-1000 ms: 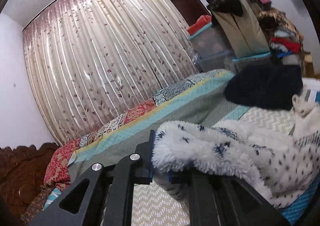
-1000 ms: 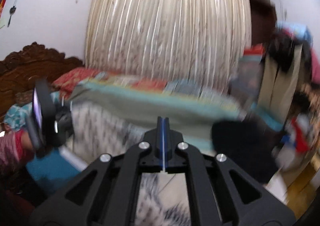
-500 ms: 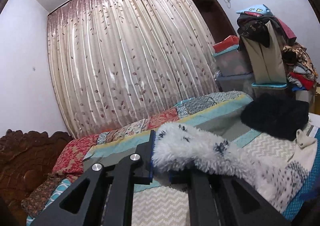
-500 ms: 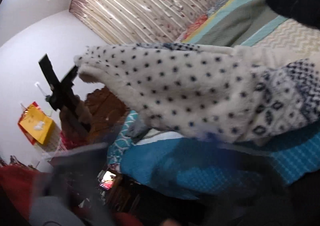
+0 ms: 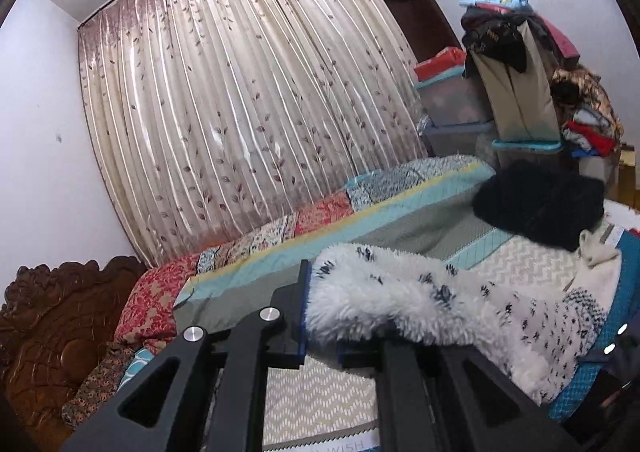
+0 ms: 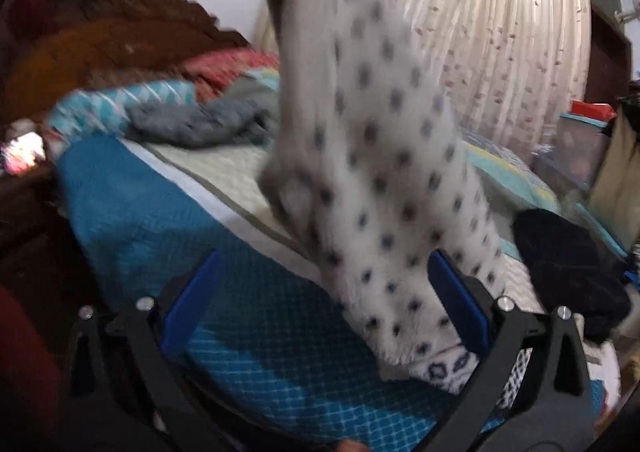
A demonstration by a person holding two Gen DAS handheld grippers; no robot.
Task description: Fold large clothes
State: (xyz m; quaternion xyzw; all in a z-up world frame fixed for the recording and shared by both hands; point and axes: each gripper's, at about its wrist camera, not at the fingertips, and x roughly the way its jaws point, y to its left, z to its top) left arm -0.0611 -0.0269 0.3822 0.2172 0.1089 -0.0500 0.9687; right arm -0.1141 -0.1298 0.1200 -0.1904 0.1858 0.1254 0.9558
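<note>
A white fleece garment with dark dots (image 5: 432, 304) is lifted off the bed. My left gripper (image 5: 320, 316) is shut on its fluffy edge and holds it up; the cloth trails down to the right onto the bed. In the right wrist view the same garment (image 6: 372, 132) hangs from the top of the frame down between the fingers. My right gripper (image 6: 328, 300) is open, its blue pads (image 6: 458, 302) wide apart, with the cloth lying against the right pad. The view is motion-blurred.
The bed has a blue quilted cover (image 6: 208, 252) and a striped patchwork spread (image 5: 360, 220). A black garment (image 5: 540, 204) lies at the far right. A carved wooden headboard (image 5: 52, 316), curtains (image 5: 240, 112), and storage bins stacked with clothes (image 5: 520, 92) surround it.
My right gripper was shut a second ago and is now open, swung round toward the hanging garment. My left gripper still holds the fleece edge, tilted slightly.
</note>
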